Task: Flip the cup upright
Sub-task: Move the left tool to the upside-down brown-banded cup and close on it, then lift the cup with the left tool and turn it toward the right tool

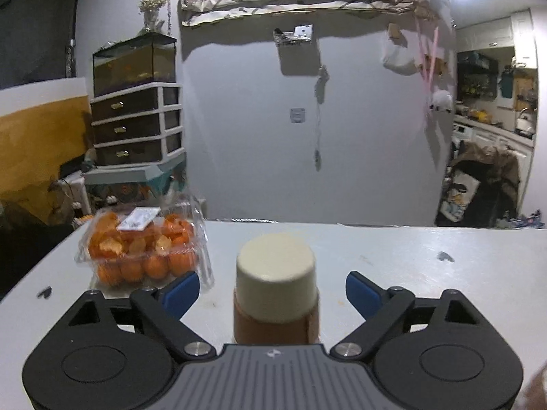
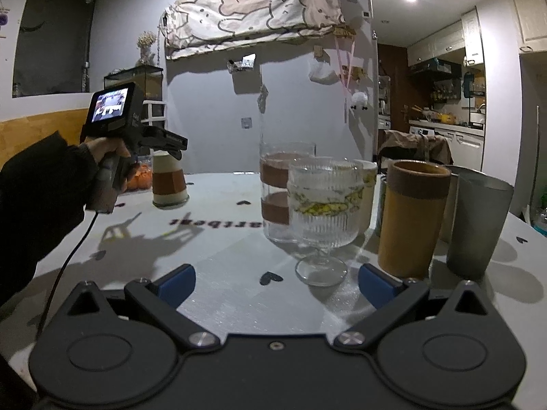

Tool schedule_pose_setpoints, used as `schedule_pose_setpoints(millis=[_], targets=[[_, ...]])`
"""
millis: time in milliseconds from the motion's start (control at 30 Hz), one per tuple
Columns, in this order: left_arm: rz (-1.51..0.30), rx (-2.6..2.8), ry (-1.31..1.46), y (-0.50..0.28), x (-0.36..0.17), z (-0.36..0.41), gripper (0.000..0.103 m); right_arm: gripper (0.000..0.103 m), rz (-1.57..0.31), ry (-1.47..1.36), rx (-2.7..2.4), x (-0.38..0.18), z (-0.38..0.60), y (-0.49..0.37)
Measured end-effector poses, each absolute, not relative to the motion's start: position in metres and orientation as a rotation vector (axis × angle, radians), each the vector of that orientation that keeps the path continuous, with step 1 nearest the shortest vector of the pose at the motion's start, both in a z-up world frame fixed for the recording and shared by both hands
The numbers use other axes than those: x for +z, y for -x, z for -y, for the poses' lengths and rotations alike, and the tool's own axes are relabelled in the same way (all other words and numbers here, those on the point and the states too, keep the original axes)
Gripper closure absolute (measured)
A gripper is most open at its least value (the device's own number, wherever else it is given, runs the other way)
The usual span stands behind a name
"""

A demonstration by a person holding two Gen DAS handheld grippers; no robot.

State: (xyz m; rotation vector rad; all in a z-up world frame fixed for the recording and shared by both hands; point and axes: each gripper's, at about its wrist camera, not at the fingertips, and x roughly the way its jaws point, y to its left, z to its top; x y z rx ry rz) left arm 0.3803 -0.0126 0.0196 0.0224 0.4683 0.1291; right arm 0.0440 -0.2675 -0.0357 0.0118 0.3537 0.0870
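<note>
A cream cup with a brown sleeve stands upside down on the white table, its flat base up. My left gripper is open, its blue pads on either side of the cup and apart from it. In the right wrist view the same cup stands at the far left, with the left gripper held over it by a hand. My right gripper is open and empty, low over the table's near part.
A clear box of orange fruit lies left of the cup. Several upright cups stand at the right: a ribbed stemmed glass, a tall glass with brown bands, an orange-brown tumbler, a grey tumbler.
</note>
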Motion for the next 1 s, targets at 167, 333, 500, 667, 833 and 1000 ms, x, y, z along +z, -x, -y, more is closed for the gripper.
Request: schedule_pose_setpoints(millis=[167,333,500,667,833,1000], targets=[[-0.504,0.158,-0.004,-0.404,0.018,0.011,0.011,0.000,-0.368,-0.009,0.083,-0.039,0.268,-0.049],[-0.540,0.158,-0.002,-0.413,0.011,0.012,0.036,0.000,-0.382,-0.015,0.071,-0.041,0.270,-0.052],[-0.560,0.138,0.028,-0.403,0.013,0.010,0.041,0.000,-0.383,-0.024,0.071,-0.042,0.272,-0.051],[-0.579,0.038,-0.007,-0.366,0.021,0.015,0.041,0.000,-0.368,-0.031,0.091,-0.041,0.271,-0.049],[-0.545,-0.101,-0.074,-0.302,0.035,0.032,0.041,0.000,-0.345,-0.047,0.109,-0.038,0.271,-0.043],[-0.531,-0.229,-0.107,-0.237,0.044,0.049,0.041,0.000,-0.320,-0.062,0.136,-0.036,0.271,-0.031]])
